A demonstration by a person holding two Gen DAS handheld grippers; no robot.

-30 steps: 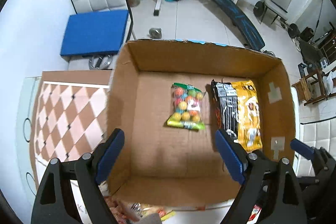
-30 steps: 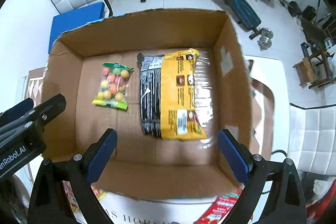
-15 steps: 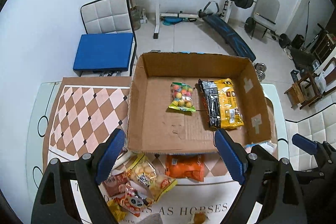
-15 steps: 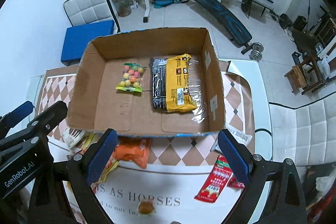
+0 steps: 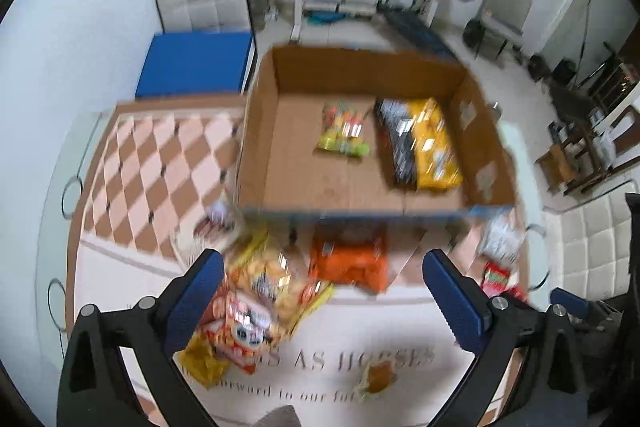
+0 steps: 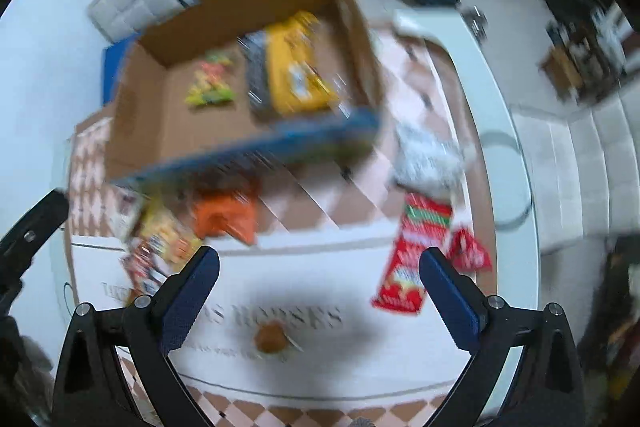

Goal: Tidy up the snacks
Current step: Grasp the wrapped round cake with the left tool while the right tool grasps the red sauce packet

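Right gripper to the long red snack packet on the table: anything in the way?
Nothing visible. The right gripper hangs above the table with its jaws open and empty, and the long red packet lies flat by its right-hand finger, uncovered. A smaller red packet lies beside it, on the far side from the gripper.

"AS HORSES" on tablecloth, smaller line beneath, blurred

Left tool pointing steeply down, jaws opening, empty, right tool spread wide, empty
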